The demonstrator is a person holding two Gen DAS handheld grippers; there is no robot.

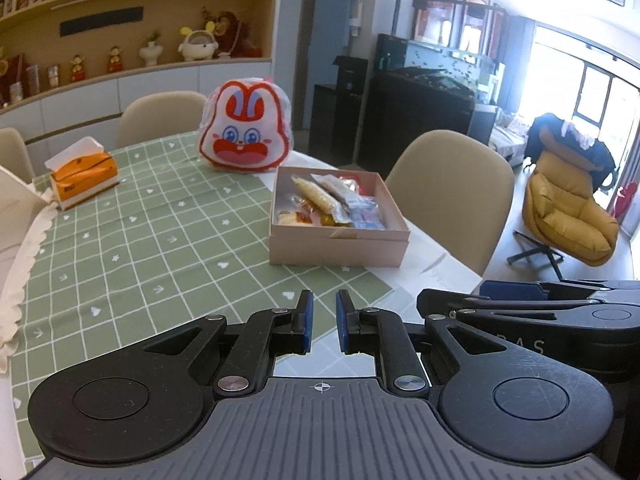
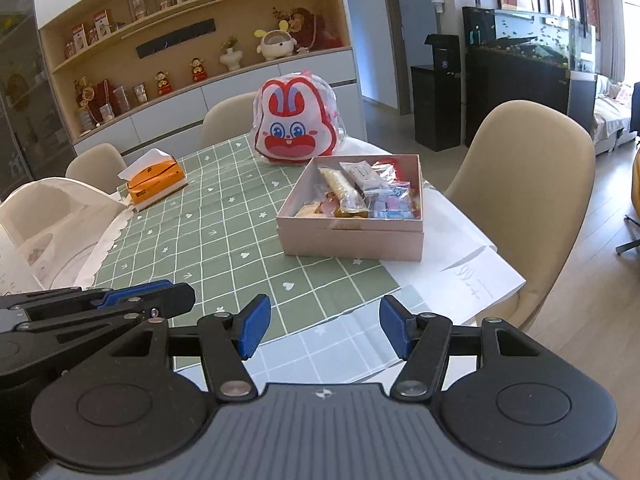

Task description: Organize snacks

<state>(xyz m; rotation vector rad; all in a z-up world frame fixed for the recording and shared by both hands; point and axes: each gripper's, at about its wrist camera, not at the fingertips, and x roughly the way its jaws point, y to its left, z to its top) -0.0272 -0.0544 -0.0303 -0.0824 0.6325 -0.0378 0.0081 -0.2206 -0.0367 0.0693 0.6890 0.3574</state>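
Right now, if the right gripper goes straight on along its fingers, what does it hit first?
Probably the green checked tablecloth: the right gripper, jaws open and empty, points down at the table short of the pink snack box. A shallower line would meet the box's front wall. Depth is unclear.

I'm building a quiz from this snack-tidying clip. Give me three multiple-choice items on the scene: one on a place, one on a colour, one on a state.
1. Where are the snacks?
A. In the pink box
B. On a chair
C. On the shelf

2. What colour is the tissue pack?
A. Blue
B. Orange
C. Black

3. How does the right claw stand?
A. Open, empty
B. Shut on a snack
C. Shut on the box

Answers: 1 A, wrappers fill the open box; 2 B, its sides are orange; 3 A, nothing sits between its pads.
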